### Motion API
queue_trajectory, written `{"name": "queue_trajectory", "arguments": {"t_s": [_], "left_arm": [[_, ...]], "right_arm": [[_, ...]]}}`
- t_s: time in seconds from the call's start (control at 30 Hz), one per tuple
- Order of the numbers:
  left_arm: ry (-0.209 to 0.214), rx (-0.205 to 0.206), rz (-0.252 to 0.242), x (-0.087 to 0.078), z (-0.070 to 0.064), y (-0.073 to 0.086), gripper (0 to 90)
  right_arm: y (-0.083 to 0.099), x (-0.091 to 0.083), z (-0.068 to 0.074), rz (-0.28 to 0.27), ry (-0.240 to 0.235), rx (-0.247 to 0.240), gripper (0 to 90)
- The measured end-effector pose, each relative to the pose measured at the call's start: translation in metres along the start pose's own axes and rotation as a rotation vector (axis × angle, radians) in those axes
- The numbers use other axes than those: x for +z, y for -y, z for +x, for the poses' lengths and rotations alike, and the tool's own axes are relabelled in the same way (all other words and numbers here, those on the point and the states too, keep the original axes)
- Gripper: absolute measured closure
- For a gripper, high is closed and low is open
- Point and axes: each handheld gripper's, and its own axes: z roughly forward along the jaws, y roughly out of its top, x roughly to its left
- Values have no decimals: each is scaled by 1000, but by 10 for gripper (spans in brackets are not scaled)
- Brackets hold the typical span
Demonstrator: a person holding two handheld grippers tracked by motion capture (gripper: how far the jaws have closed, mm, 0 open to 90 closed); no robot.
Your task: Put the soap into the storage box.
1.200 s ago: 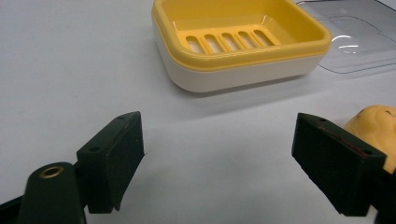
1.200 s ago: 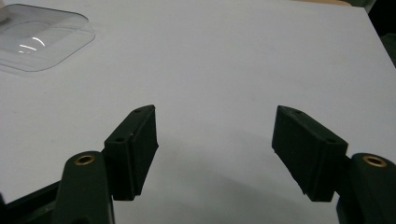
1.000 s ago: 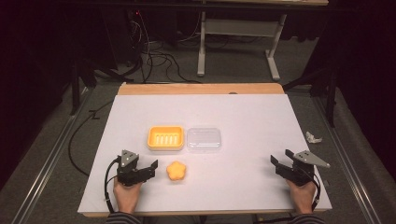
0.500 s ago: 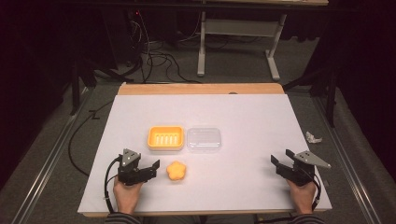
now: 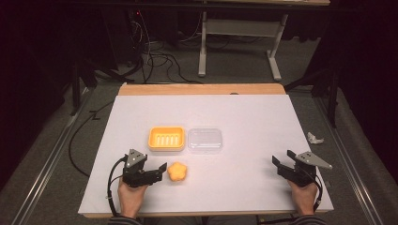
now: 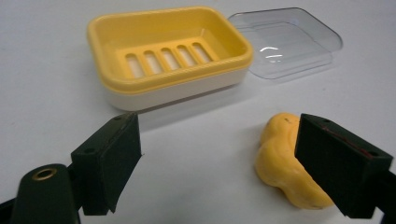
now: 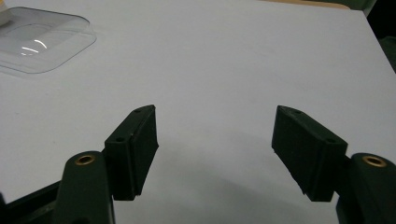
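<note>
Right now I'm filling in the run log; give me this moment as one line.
left gripper: open, beside yellow soap | right gripper: open, empty | soap dish: empty | clear lid: beside dish

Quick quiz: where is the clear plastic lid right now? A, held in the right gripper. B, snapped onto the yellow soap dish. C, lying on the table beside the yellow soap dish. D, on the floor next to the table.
C: the clear lid lies flat on the table right beside the open yellow soap dish, while the right gripper is open and empty.
</note>
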Motion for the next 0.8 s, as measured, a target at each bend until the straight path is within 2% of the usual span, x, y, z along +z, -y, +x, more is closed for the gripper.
{"name": "queue_trajectory", "arguments": {"t_s": [0.17,0.23,0.37,0.6,0.8], "left_arm": [[30,22,8,1,-8,-2,144],[44,46,15,0,-13,-5,143],[58,54,12,0,-19,-6,144],[90,92,46,5,-32,-6,132],[96,125,72,11,-39,-5,120]], "right_arm": [[0,0,0,-2,2,3,318],[0,0,0,0,-1,2,318],[0,0,0,-2,-1,4,317],[0,-1,-1,-9,-4,8,317],[0,-1,-1,-10,-6,9,317]]}}
